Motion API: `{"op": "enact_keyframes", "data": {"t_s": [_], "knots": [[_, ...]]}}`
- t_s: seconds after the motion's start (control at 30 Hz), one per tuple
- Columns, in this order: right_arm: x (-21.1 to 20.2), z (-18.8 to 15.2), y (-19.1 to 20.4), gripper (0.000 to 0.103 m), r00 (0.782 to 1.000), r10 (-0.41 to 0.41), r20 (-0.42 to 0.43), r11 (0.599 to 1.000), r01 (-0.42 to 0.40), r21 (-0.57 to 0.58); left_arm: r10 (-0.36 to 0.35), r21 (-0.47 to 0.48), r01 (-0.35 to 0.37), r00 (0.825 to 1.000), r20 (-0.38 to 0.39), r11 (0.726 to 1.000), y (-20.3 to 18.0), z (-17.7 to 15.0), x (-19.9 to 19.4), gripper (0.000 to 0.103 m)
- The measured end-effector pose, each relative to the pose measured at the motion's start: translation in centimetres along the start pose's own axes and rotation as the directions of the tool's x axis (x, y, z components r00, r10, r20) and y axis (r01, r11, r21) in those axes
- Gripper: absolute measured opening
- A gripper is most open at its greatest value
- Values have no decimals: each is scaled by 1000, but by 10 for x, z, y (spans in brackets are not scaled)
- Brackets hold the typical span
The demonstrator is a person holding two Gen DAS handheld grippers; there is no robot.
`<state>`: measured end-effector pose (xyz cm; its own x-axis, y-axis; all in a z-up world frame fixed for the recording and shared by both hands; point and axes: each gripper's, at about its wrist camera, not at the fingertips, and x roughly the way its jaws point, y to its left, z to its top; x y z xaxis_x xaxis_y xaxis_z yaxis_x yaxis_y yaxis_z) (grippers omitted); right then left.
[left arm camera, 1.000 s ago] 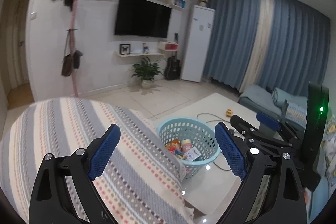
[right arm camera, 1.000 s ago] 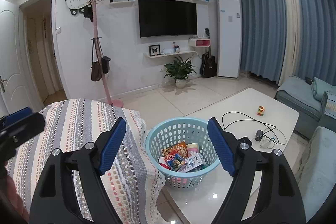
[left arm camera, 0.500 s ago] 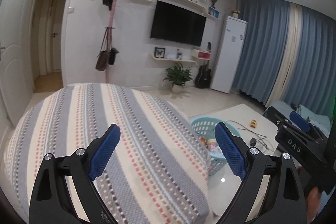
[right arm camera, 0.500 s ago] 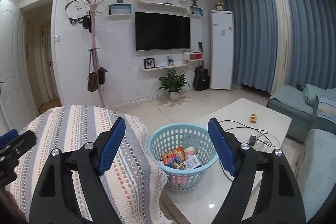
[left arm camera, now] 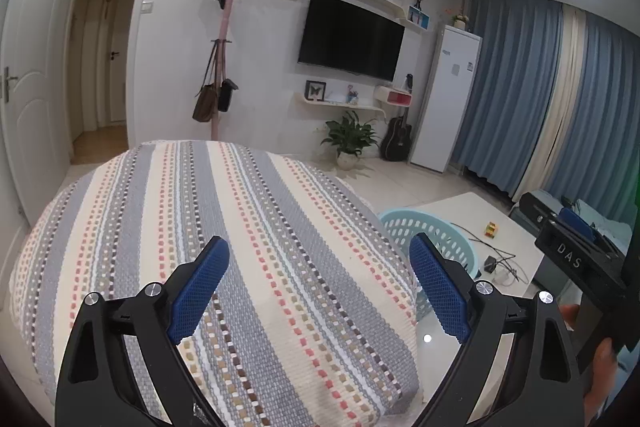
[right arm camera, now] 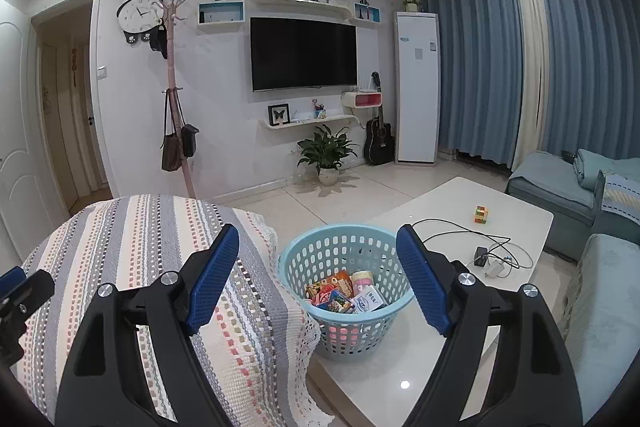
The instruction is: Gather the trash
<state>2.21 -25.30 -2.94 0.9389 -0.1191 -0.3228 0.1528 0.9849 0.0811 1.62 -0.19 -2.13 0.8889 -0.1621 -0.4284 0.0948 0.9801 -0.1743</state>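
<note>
A light blue perforated basket [right arm camera: 320,267] stands on the white coffee table [right arm camera: 516,223] and holds several colourful snack wrappers and small boxes [right arm camera: 344,293]. My right gripper [right arm camera: 318,277] is open and empty, raised above and in front of the basket. My left gripper [left arm camera: 318,289] is open and empty over the striped knitted cover [left arm camera: 240,227]. In the left wrist view only the basket's rim [left arm camera: 432,227] shows past the cover, and the right gripper's body [left arm camera: 572,259] is at the right edge.
On the table lie black and white cables with a charger [right arm camera: 486,259] and a small colourful cube [right arm camera: 482,214]. A blue-grey sofa [right arm camera: 600,287] is on the right. A coat stand [right arm camera: 176,115], TV, plant [right arm camera: 328,155] and guitar stand along the far wall.
Both grippers have risen and pulled back. The left view has swung left over the striped cover, so the basket is now mostly hidden there. Both stay open and empty.
</note>
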Motion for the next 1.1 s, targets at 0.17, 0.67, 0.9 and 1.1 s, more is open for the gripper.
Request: {"op": "enact_keyframes", "data": {"t_s": [0.17,0.67,0.9,1.1], "knots": [[2,-3,0,77,1000,-9,5,1000,9,-13,0,-20,-1,1000,-26,1000,-1,-4,7,89],[12,-8,-10,79,1000,-23,-10,1000,23,8,-10,-21,9,998,-60,1000,-16,-10,21,89],[14,-7,-12,80,1000,-22,-15,1000,23,17,-13,-18,12,998,-65,1000,-18,-11,22,89],[11,-5,-10,80,1000,-19,-7,1000,19,6,-25,-22,24,998,-61,999,-21,-10,20,89]]}}
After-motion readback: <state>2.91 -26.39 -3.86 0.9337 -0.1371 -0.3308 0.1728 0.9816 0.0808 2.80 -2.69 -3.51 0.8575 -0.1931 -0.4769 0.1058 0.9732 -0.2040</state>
